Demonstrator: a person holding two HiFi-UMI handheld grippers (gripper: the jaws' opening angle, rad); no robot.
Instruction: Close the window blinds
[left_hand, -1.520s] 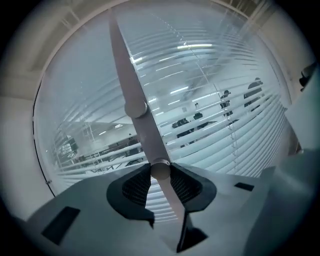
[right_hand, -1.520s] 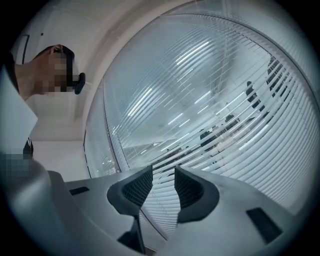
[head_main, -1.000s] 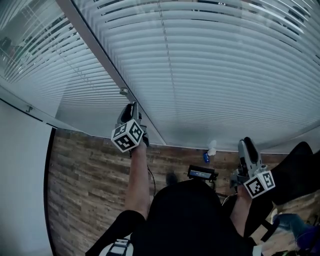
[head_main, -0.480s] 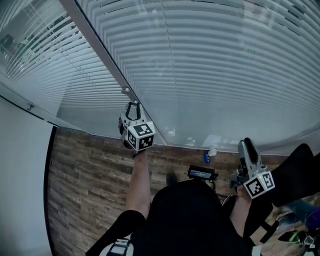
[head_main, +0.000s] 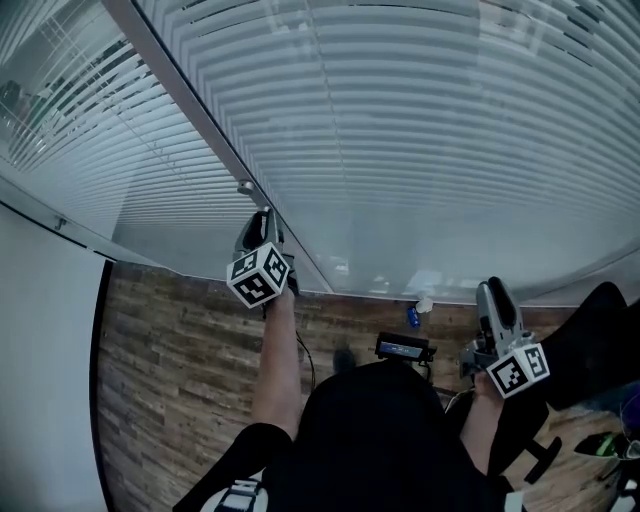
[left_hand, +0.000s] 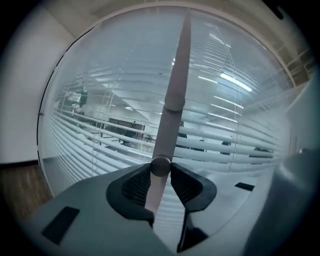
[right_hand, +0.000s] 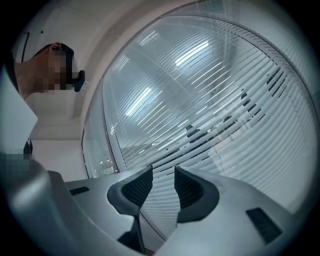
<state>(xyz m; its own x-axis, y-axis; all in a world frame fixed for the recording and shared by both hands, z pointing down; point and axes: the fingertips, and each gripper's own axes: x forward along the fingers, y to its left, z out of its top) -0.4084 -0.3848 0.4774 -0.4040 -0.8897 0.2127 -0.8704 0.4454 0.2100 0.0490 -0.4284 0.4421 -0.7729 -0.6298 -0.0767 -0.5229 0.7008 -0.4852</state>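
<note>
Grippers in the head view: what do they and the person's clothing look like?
The left gripper and right gripper are grey with black ribbed pads; each carries a white cube with black square markers. The person wears a black short-sleeved top.

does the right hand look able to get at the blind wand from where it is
Probably yes, with a move across: nothing stands between the right tongs and the wand, and they are open and empty. But the left tongs clamp its lower end, so only the rod above is free.
</note>
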